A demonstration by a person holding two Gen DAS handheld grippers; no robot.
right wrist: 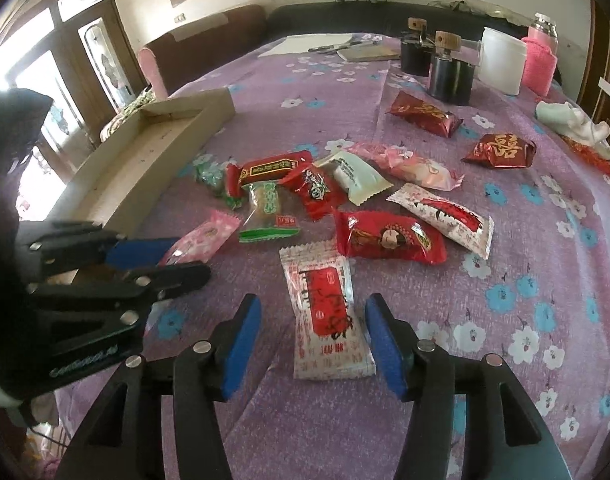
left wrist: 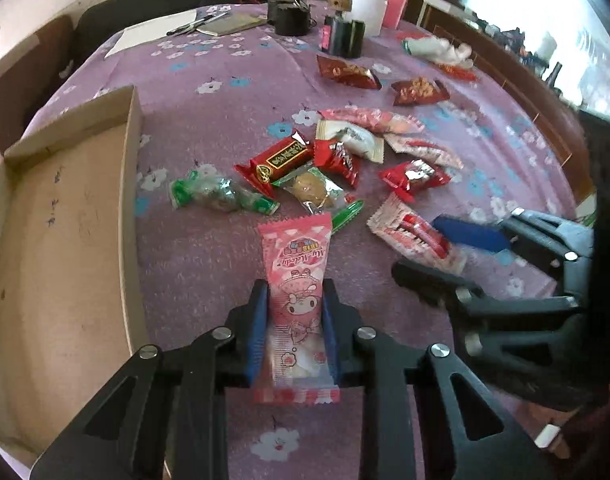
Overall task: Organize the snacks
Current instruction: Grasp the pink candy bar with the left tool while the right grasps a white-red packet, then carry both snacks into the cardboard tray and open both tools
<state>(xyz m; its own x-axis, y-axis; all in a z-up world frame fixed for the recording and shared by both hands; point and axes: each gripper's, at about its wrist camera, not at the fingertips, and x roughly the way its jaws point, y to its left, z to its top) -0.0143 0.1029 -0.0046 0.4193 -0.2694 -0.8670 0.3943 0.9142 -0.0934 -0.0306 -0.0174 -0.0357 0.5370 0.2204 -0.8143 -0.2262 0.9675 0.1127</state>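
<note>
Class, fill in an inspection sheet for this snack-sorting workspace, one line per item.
Surface: purple floral cloth covering the table.
Job's things: cardboard tray; snack packets loose in a pile.
Clutter: dark jars, white tub, pink bottle, notebook and pens at the far edge.
Grippers: left gripper shut on pink packet; right gripper open around white-and-red packet.
Cables: nothing seen.
Surroundings: sofa, windows.

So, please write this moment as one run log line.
left gripper: shut on pink snack pack | right gripper: open around white-red snack pack | cardboard box: no snacks visible
</note>
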